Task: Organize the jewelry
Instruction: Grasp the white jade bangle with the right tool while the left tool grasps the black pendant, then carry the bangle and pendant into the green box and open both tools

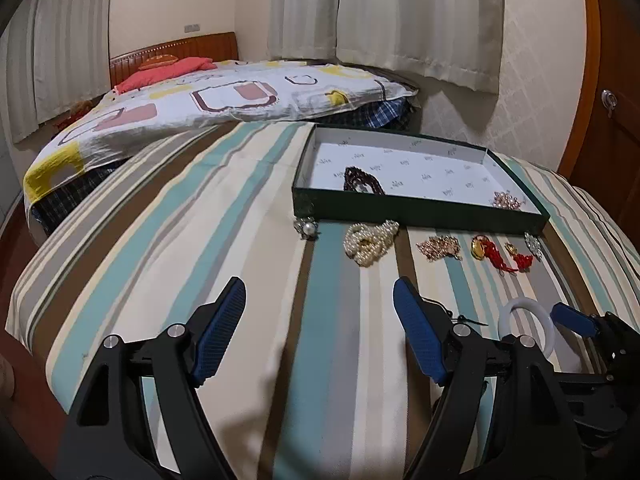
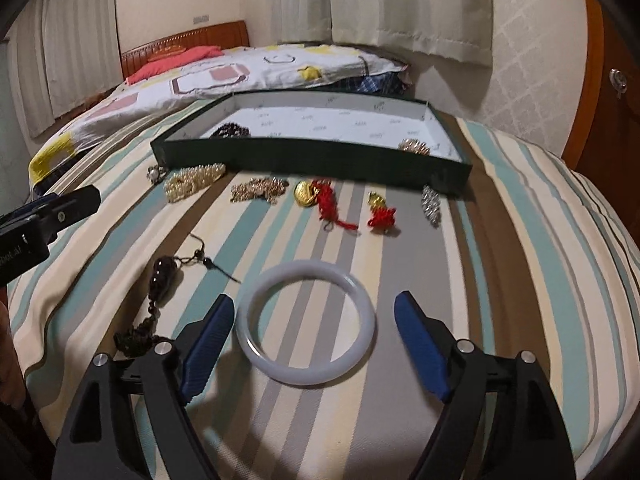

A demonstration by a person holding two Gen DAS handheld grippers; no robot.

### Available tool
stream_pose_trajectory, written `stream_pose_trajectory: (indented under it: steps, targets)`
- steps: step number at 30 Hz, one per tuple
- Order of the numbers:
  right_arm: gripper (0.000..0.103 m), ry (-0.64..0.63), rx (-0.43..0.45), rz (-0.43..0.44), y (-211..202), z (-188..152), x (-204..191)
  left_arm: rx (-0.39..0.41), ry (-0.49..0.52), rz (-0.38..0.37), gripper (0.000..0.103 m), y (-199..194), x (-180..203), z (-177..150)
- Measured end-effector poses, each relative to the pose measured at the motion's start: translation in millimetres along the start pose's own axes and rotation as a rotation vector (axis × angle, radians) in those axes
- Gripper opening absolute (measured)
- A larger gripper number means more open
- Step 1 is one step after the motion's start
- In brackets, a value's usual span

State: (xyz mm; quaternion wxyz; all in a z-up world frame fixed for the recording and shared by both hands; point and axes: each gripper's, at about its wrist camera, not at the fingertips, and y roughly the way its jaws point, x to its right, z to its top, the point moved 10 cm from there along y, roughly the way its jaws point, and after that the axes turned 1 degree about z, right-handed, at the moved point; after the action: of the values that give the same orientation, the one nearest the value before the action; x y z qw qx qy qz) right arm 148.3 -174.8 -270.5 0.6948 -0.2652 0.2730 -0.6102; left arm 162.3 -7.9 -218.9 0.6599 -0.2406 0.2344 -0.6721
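The right gripper (image 2: 314, 344) is standing wide open above the striped bedcover (image 2: 520, 240), its blue pads (image 2: 208, 344) flanking a white bangle (image 2: 306, 322) without touching it; the bangle is lying flat on the cover between the jaws; just left of it a dark beaded pendant (image 2: 162, 276) with a tassel is stretching toward the left pad. The left gripper (image 1: 320, 332) is likewise hanging open over bare cover, holding nothing; its tip is also showing at the left edge of the right wrist view. Farther out, a row of jewelry is lying beside the near wall of a green box (image 2: 312, 156): a pearl brooch (image 2: 156, 174), a pearl strand (image 2: 194, 182), a gold chain (image 2: 260, 190), a gold charm with red knot (image 2: 320, 198), a smaller red knot charm (image 2: 380, 210), and a silver piece (image 2: 431, 204), possibly a brooch, since blur is hiding its detail. Inside the box, a dark bead strand (image 1: 362, 180) is resting at the left and a pale cluster (image 1: 508, 200) at the right corner; beyond it a patterned quilt (image 1: 200, 108) is covering the bed.
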Motion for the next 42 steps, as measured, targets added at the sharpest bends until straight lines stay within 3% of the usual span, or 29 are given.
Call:
stream_pose_trajectory:
  steps: [18, 23, 30, 32, 42]
  targets:
    - [0.069, 0.117, 0.035, -0.045, -21, -2, 55, -0.054, 0.107, -0.072, 0.074, 8, 61, -21]
    - [0.069, 0.139, 0.037, -0.035, -20, -2, 59, -0.101, 0.133, -0.084, 0.054, 19, 71, -30]
    - [0.069, 0.135, 0.036, -0.031, -20, -2, 59, -0.146, 0.133, -0.118, 0.033, 28, 75, -41]
    - [0.069, 0.129, 0.036, -0.032, -19, -1, 58, -0.146, 0.133, -0.129, 0.020, 29, 77, -42]
    - [0.069, 0.117, 0.037, -0.033, -19, -1, 54, -0.123, 0.132, -0.143, 0.017, 26, 78, -40]
